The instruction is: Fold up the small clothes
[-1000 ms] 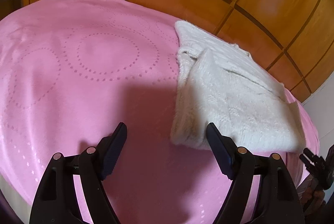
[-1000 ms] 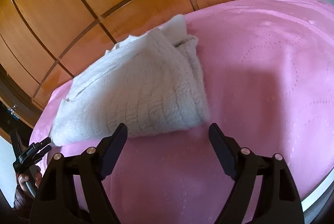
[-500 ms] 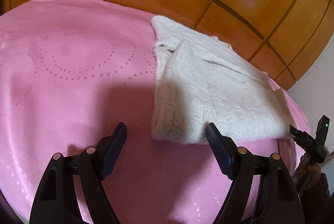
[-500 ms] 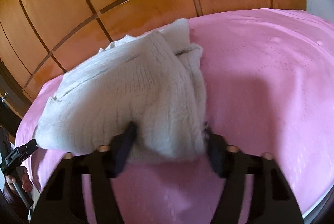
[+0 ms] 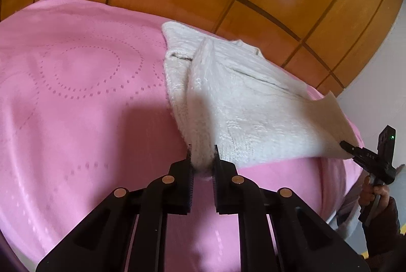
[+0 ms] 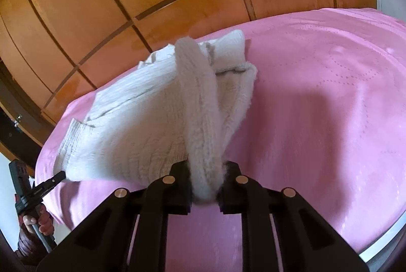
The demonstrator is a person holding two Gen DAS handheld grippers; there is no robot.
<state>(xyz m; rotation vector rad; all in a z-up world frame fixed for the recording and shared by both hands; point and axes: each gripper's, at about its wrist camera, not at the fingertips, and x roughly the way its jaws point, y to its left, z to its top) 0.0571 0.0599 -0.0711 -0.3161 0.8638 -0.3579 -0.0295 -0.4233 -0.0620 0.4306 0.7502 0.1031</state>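
Both my tools, left tool (image 5: 202,157) and right tool (image 6: 205,176), have just closed, pinching the near corners of the white sweater (image 5: 243,104) on the pink bed (image 5: 76,107). My grips look shallow. If I lift unevenly, I reckon a corner slips out and the fold collapses

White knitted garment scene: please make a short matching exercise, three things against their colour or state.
Things:
1. knitted garment
2. blanket
3. left gripper

Descriptions:
A. pink, with dotted circles
B. shut on a corner of the cloth
C. white, folded, near edge lifted

Pairs: 1-C, 2-A, 3-B
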